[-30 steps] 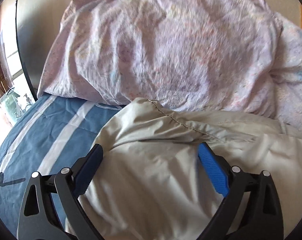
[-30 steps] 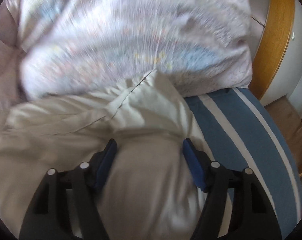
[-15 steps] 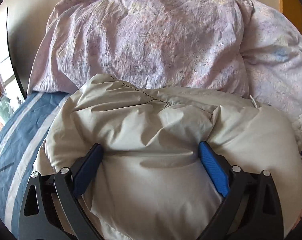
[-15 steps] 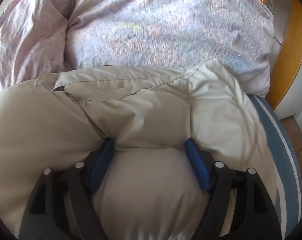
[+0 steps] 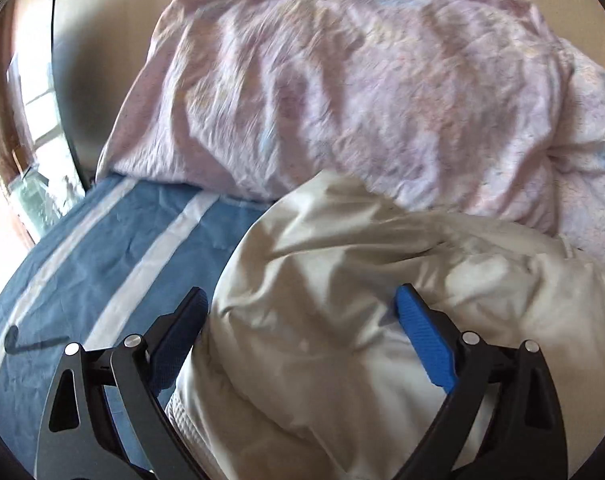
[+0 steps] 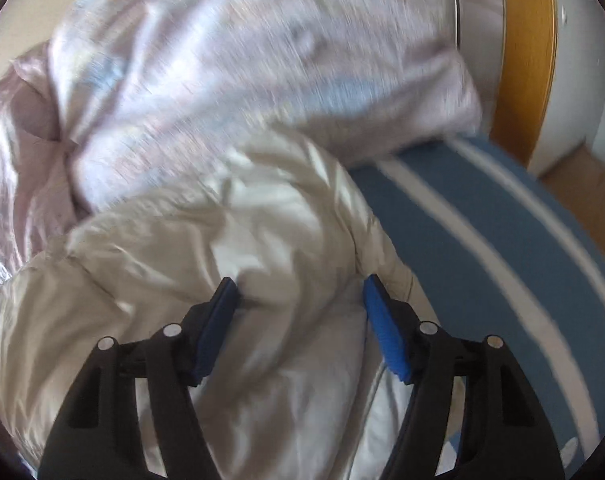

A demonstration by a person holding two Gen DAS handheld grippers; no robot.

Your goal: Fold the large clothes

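A puffy beige jacket (image 5: 342, 264) lies bunched on a bed with a blue, white-striped sheet (image 5: 122, 248). In the left wrist view my left gripper (image 5: 300, 300) straddles a thick roll of it, and both blue pads dent the fabric. In the right wrist view, which is motion-blurred, the same jacket (image 6: 222, 240) fills my right gripper (image 6: 298, 288). Its jaws are closing, with a fold of the jacket pinched between the pads. The jacket's lower part is hidden under both grippers.
Two crumpled pink pillows (image 5: 342, 100) lean against the wall right behind the jacket, also in the right wrist view (image 6: 242, 80). Bare striped sheet (image 6: 482, 240) lies to the right, ending at a wooden frame (image 6: 522, 60). A bright window (image 5: 30, 120) stands far left.
Half a second ago the jacket was bunched up high against the pillows. Now both grippers have drawn back with it, and blue sheet shows beside it again.
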